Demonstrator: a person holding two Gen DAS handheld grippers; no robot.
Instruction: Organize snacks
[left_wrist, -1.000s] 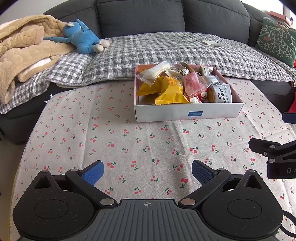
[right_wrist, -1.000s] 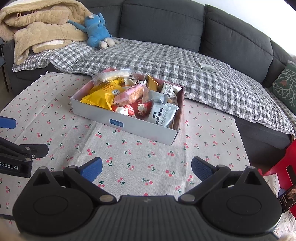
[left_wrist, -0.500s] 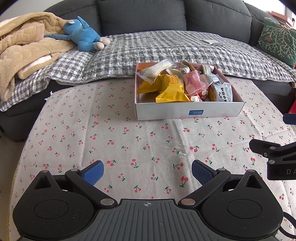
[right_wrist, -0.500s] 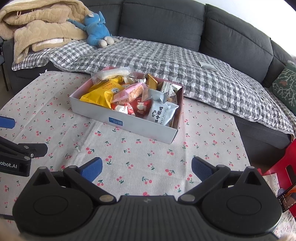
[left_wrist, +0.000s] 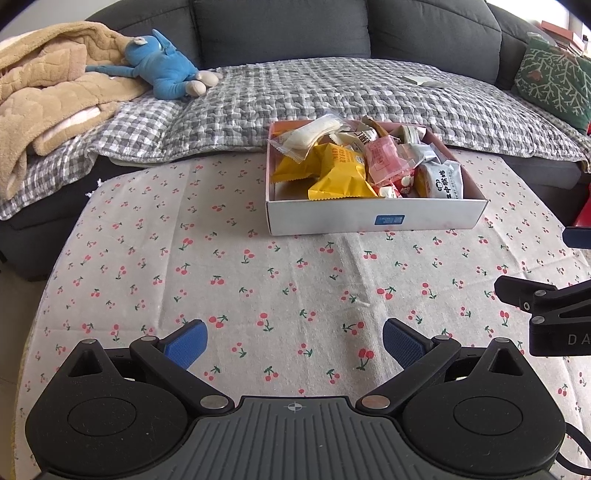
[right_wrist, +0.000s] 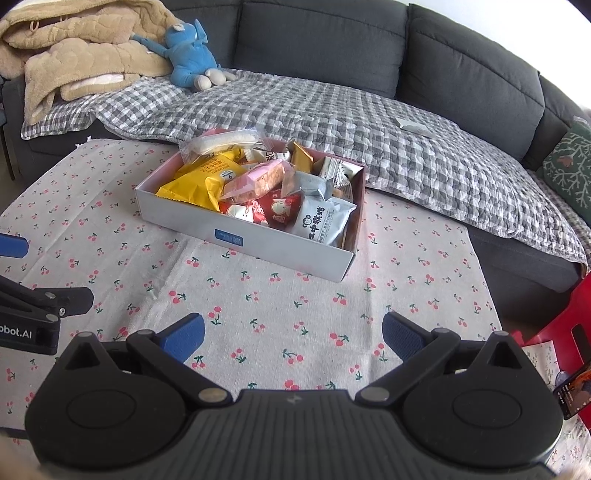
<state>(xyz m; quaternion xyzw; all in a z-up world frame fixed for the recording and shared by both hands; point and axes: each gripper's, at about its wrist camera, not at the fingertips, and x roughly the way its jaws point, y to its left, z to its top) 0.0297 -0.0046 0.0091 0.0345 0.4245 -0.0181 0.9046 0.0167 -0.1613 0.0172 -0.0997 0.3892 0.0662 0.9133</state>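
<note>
Both tools hang low over the surface (left_wrist: 122, 258), side by side and level, pointing toward the sofa (right_wrist: 321, 44). The left tool (left_wrist: 294, 339) has its two blue pads spread wide with nothing between them, only the cherry-print cloth (left_wrist: 258, 280) below. The right tool (right_wrist: 293, 338) is the same: wide apart and empty. In the left wrist view the right tool shows at the right edge, and in the right wrist view the left tool shows at the left edge, so the two are close neighbours but not touching.

The snack box (left_wrist: 332, 220) stands on the cloth at the far side of the surface, near the sofa's edge and well ahead of both tools. It is full of packets: a yellow bag (left_wrist: 340, 173) in front, a pink packet (left_wrist: 386, 157) on top, a white-grey packet (right_wrist: 319, 219) at the right end. A blue plush toy (right_wrist: 190, 55) lies on the sofa beside a beige blanket (right_wrist: 74, 55).
</note>
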